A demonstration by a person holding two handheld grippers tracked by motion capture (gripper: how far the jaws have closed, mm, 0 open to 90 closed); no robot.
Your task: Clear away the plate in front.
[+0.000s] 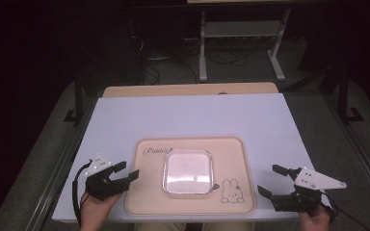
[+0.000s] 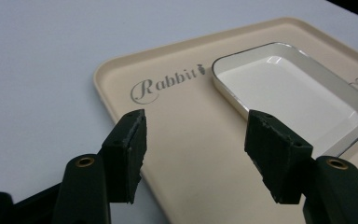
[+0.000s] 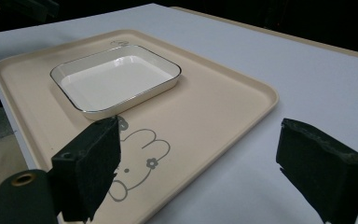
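White dish [image 1: 188,172] sits centre frame on beige tray [image 1: 144,202]. Left gripper [image 1: 125,172] lower left, right gripper [image 1: 271,180] lower right — both spread wide, empty.

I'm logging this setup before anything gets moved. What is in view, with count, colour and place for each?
table: one, pale blue-white top, centre of the high view
tray: one, beige, rabbit drawing and "Rabbit" lettering, near edge of table
dish: one, white, square, empty, middle of tray
white frame: one, on the dark floor beyond the table
left gripper: one, black, open, at the tray's left edge
right gripper: one, black, open, right of tray
hands: two, bottom edge
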